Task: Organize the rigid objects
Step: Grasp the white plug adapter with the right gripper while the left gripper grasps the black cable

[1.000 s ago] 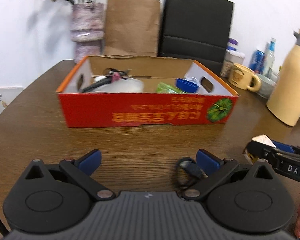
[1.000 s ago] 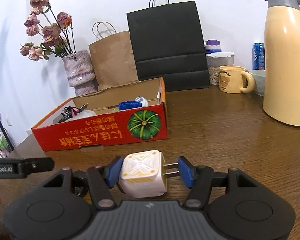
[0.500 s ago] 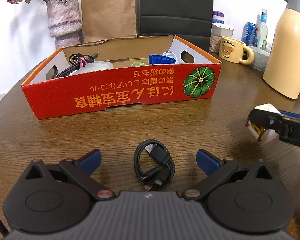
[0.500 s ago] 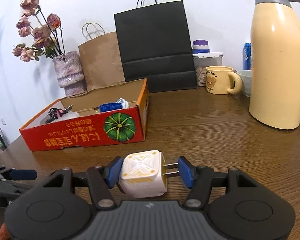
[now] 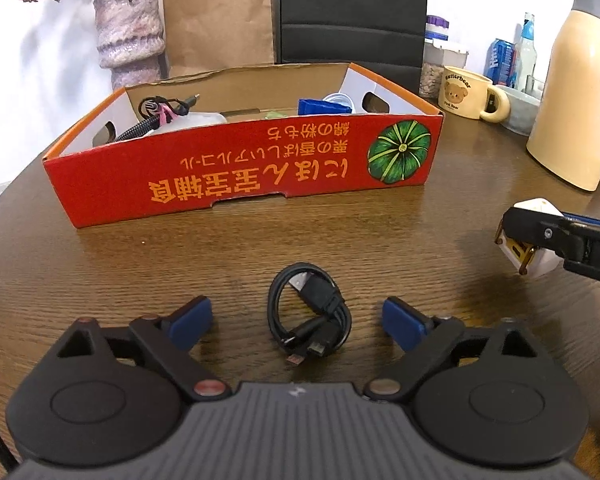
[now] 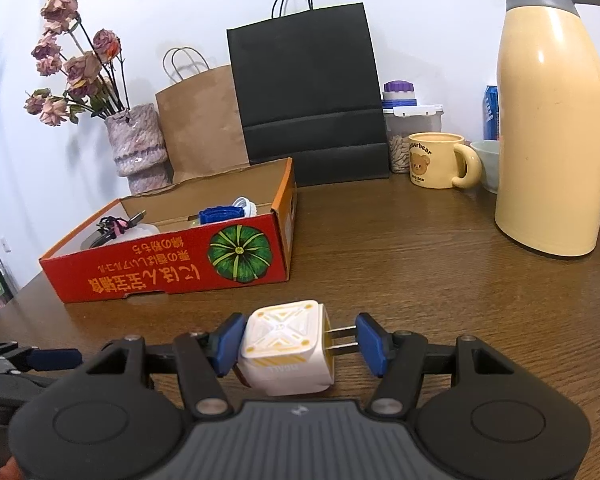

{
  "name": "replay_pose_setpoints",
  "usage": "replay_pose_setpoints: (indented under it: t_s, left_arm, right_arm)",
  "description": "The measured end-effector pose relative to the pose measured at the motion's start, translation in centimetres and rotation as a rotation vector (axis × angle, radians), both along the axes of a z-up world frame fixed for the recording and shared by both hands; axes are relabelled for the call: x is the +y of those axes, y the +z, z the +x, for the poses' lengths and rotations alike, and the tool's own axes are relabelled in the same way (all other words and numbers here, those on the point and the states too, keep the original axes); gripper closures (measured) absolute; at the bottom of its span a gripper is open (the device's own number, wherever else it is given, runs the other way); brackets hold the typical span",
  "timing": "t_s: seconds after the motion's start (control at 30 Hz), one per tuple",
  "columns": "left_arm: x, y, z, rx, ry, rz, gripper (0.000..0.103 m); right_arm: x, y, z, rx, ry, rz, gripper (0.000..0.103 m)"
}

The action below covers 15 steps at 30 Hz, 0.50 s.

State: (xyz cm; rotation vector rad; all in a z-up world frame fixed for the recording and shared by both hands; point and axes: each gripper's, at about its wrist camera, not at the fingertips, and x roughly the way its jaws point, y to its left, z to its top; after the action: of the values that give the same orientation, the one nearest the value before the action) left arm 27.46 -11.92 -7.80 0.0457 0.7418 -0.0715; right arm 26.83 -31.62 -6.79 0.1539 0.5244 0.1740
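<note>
A red cardboard box (image 5: 240, 184) with a pumpkin print stands on the wooden table; it also shows in the right wrist view (image 6: 172, 268). It holds a black cable, a blue part and some white items. My left gripper (image 5: 298, 322) is open, with a coiled black USB cable (image 5: 310, 320) lying on the table between its blue pads. My right gripper (image 6: 300, 344) is shut on a white and yellow plug charger (image 6: 286, 346), held above the table. The charger also shows at the right of the left wrist view (image 5: 530, 240).
Behind the box stand a flower vase (image 6: 138, 144), a brown paper bag (image 6: 202, 120) and a black paper bag (image 6: 308, 104). To the right are a bear mug (image 6: 436, 160), a jar, a can and a tall cream thermos jug (image 6: 550, 120).
My left gripper has swung right and pulled back, bringing the coiled cable between its pads. My right gripper has shifted right with the charger still in it.
</note>
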Motion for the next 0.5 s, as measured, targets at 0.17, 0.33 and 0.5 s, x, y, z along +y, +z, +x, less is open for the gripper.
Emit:
replay_pose_setpoints:
  t_s: [0.17, 0.33, 0.5]
  left_arm:
    - [0.11, 0.13, -0.22, -0.013, 0.005, 0.005, 0.022]
    - [0.24, 0.32, -0.48, -0.022, 0.002, 0.003, 0.036]
    - [0.63, 0.59, -0.83, -0.032, 0.004, -0.007, 0.061]
  right_arm:
    - [0.15, -0.11, -0.12, 0.003, 0.004, -0.005, 0.043]
    - [0.38, -0.21, -0.23, 0.003, 0.007, -0.015, 0.043]
    - [0.37, -0.18, -0.35, -0.003, -0.001, -0.019, 0.043]
